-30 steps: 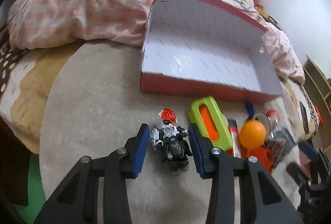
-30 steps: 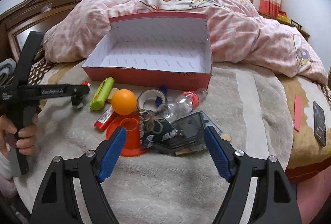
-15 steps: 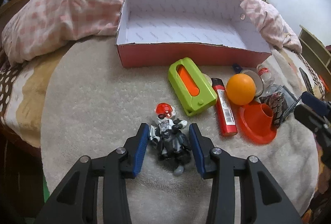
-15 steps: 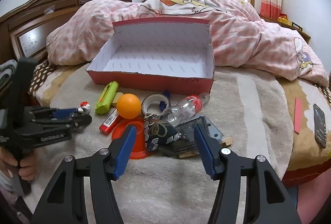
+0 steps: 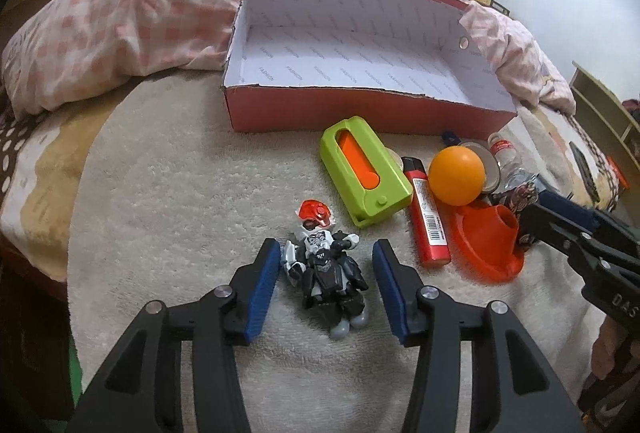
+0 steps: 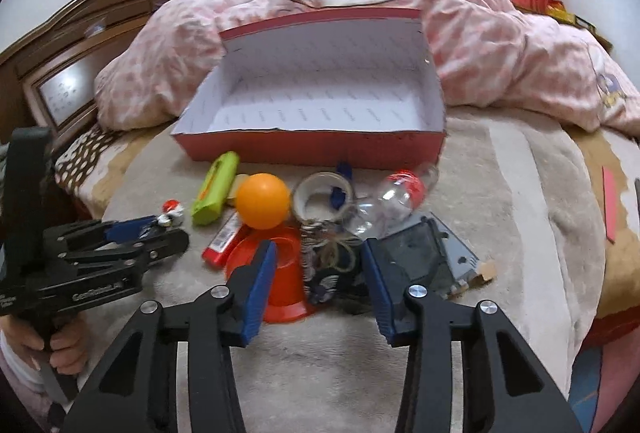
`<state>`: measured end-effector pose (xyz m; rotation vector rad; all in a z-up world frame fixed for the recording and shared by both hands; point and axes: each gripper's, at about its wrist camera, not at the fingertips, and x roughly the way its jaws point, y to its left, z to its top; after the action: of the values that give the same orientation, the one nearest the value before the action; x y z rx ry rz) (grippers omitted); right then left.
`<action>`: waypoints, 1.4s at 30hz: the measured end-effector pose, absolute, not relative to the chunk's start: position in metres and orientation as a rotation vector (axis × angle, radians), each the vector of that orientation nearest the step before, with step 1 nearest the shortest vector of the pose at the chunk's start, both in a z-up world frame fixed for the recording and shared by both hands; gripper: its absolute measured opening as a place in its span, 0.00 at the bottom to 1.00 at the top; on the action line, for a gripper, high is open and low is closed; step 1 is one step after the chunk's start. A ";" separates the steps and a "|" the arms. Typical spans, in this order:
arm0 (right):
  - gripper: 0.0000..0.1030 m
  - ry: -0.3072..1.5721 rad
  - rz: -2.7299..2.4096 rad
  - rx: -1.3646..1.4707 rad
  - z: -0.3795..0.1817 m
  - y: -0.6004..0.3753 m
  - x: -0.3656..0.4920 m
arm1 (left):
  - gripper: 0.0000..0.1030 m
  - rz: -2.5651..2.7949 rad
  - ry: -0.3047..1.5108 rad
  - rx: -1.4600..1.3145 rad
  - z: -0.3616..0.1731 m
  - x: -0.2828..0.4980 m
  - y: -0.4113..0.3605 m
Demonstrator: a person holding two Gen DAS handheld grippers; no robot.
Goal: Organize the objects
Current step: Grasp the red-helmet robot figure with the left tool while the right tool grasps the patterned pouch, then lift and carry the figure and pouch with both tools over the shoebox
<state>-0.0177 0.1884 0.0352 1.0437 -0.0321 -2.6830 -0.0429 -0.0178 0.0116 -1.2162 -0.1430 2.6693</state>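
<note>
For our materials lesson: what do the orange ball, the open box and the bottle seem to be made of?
Orange ball: probably smooth plastic, with an even, faint sheen. Open box: cardboard, red outside, printed white inside, with a ragged cut edge. Bottle: clear plastic, see-through and crumpled, with a red label.

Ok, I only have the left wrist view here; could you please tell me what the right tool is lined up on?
Observer: The right tool is open, straddling a dark patterned pouch tied with twine.
Operator: Thank you. Is anything close on the pouch's far side?
Observer: Yes, a dark flat case lies just to its right.
Operator: And how does the bottle lie, please?
Observer: The clear bottle lies on its side, cap toward the red box.
</note>
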 end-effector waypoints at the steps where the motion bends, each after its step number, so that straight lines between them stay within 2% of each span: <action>1: 0.44 -0.061 -2.684 1.047 0.035 0.191 -0.018 | 0.49 2.668 -0.152 -1.214 0.012 -0.043 -0.018; 12: 0.43 -0.088 -2.697 1.060 0.026 0.191 -0.025 | 0.54 2.673 -0.162 -1.209 0.011 -0.044 -0.015; 14: 0.37 -0.097 -2.706 1.063 0.026 0.192 -0.025 | 0.54 2.678 -0.149 -1.208 0.011 -0.044 -0.013; 16: 0.35 -0.133 -2.707 1.062 0.025 0.196 -0.024 | 0.54 2.682 -0.138 -1.206 0.011 -0.043 -0.013; 18: 0.34 -0.161 -2.711 1.058 0.026 0.197 -0.022 | 0.52 2.688 -0.135 -1.203 0.011 -0.042 -0.013; 20: 0.32 -0.174 -2.713 1.052 0.027 0.197 -0.020 | 0.40 2.712 -0.132 -1.208 0.012 -0.041 -0.014; 22: 0.32 -0.185 -2.709 1.044 0.029 0.197 -0.016 | 0.37 2.717 -0.161 -1.212 0.012 -0.041 -0.019; 26: 0.32 -0.199 -2.710 1.034 0.031 0.198 -0.011 | 0.36 2.713 -0.209 -1.206 0.015 -0.037 -0.025; 42: 0.32 -0.182 -2.694 0.930 0.052 0.190 0.010 | 0.36 2.689 -0.161 -1.080 0.047 -0.016 -0.011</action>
<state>0.0102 0.1905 0.0523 0.9303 -0.1823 -2.6944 -0.0159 -0.0105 0.0465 -1.0802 -0.1607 2.6893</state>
